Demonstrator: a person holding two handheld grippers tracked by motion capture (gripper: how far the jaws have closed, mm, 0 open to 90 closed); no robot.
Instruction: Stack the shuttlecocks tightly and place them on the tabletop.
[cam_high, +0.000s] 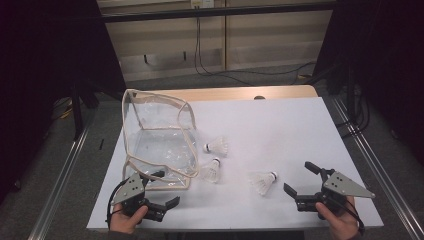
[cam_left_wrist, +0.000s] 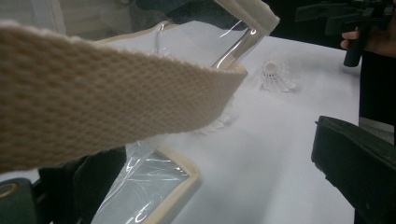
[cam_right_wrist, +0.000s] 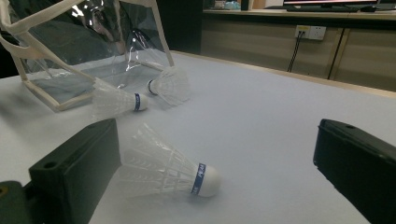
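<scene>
A shuttlecock (cam_high: 264, 182) lies on its side on the white bench (cam_high: 280, 130), just ahead of the right claw (cam_high: 300, 179), whose jaws stand wide open and empty. The left claw (cam_high: 161, 189), also open, sits at the clear bag's (cam_high: 160, 135) cloth-edged near corner. Two more shuttlecocks (cam_high: 216, 146) rest beside the bag.

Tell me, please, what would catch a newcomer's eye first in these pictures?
Most striking is the clear plastic bag with cream fabric trim, standing open at the left of the white table. Three white shuttlecocks lie on their sides beside it: two close to the bag's right edge and one nearer the right gripper, in front of its open jaws. The left gripper, also open, sits at the bag's near corner.
</scene>
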